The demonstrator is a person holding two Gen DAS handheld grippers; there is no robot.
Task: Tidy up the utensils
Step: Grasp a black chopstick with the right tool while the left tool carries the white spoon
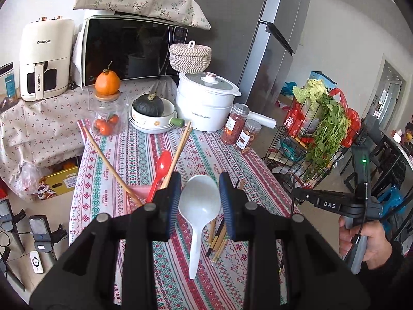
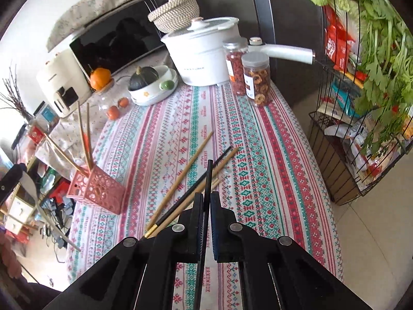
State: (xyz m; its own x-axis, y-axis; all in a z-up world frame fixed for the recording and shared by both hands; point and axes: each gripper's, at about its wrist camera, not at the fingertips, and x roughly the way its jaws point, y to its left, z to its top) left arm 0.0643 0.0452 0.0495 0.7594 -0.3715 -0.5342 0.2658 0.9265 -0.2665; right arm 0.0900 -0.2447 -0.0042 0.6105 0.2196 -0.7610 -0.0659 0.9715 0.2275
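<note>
Where tablecloth point(image 2: 258, 134) lies bare: room.

The right gripper point(image 2: 207, 201) is clamped on one thin black chopstick point(image 2: 209, 174). Below it, loose wooden and black chopsticks point(image 2: 185, 178) lie mid-table on the patterned tablecloth point(image 2: 258, 155). A pink perforated plastic holder point(image 2: 96, 190) containing wooden chopsticks point(image 2: 84, 139) stands at the table's left edge.

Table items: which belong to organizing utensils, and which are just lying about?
Job:
white spoon in left gripper
black chopstick in right gripper
loose chopsticks
pink holder
red spoon

Lying about:
white pot
snack jars
squash
microwave
</note>
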